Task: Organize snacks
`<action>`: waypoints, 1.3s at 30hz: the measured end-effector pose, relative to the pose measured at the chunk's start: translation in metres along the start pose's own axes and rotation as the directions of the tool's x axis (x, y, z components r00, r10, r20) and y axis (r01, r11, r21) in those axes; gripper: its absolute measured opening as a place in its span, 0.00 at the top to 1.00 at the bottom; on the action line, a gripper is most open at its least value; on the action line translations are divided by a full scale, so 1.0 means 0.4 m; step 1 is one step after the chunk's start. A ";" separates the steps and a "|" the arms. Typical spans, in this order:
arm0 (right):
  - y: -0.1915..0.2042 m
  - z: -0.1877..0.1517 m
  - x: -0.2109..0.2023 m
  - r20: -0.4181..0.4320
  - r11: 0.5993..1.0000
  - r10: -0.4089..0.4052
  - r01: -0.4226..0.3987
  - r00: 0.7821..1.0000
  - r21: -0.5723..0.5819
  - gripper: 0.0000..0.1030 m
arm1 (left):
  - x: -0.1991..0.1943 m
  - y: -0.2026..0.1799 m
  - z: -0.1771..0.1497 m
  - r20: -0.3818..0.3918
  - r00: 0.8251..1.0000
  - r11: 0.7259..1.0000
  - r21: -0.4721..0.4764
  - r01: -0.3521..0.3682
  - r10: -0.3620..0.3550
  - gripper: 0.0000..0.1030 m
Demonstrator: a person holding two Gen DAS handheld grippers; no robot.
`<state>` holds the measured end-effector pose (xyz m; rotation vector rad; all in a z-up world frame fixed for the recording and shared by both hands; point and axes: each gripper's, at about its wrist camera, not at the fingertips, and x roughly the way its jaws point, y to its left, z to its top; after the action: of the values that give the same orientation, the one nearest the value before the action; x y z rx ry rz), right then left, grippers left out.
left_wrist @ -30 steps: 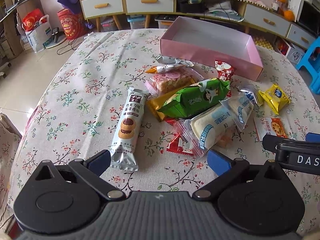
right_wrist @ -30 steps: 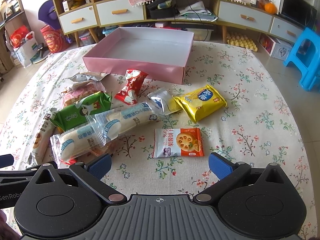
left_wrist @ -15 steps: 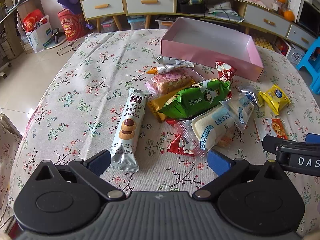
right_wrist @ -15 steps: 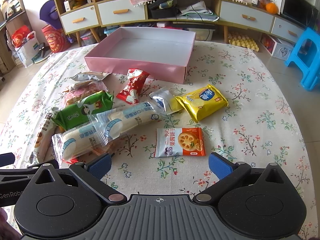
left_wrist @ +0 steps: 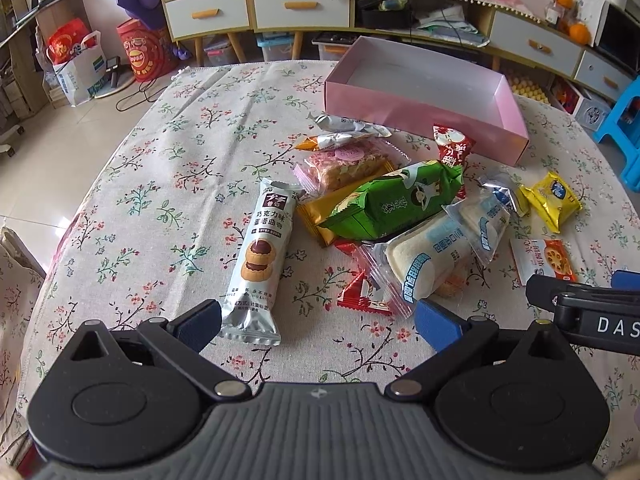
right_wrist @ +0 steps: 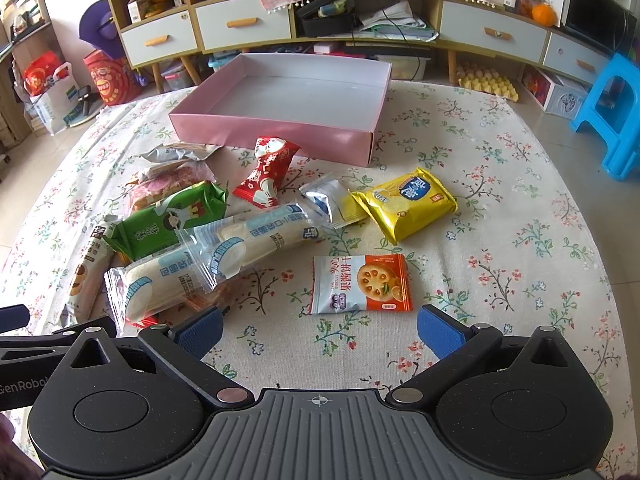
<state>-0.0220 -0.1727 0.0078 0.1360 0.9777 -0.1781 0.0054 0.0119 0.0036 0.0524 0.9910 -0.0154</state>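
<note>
We see only an edge of the orange packet (left_wrist: 320, 216) under the green snack pack (left_wrist: 394, 204). The red wrapper (left_wrist: 362, 294) lies half buried beneath the cream roll (left_wrist: 424, 266), its print unreadable to us.

1. The worktop (right_wrist: 500, 208) is covered by a pale cloth printed with small flowers.
2. An open pink box (right_wrist: 276, 136) sits at its far side.
3. Near the box lies a red packet (right_wrist: 266, 172).
4. A yellow packet (right_wrist: 408, 200) and an orange-and-white biscuit packet (right_wrist: 362, 284) lie apart on the right.
5. A long silver cookie packet (left_wrist: 260, 256) lies to the left of the heap, near a green packet (left_wrist: 396, 204).
</note>
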 end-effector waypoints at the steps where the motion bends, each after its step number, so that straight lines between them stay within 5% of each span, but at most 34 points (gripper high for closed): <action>1: 0.000 0.000 0.000 0.000 1.000 0.001 -0.001 1.000 0.000 0.00 | 0.000 0.001 0.001 0.000 1.000 1.000 -0.001 -0.001 0.001 0.00; 30: 0.014 0.036 -0.002 0.028 0.999 -0.008 0.010 1.000 -0.051 0.00 | 0.005 0.032 0.034 0.033 0.999 1.000 0.010 0.023 -0.023 0.00; 39: 0.005 0.131 0.030 -0.051 0.986 0.165 -0.165 0.985 -0.003 0.00 | 0.032 0.083 0.117 0.002 0.990 0.990 0.030 0.140 -0.140 0.01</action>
<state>0.0274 -0.1818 0.0267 0.2144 1.0128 -0.0190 0.0529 0.0427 0.0197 0.0104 0.9887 -0.1592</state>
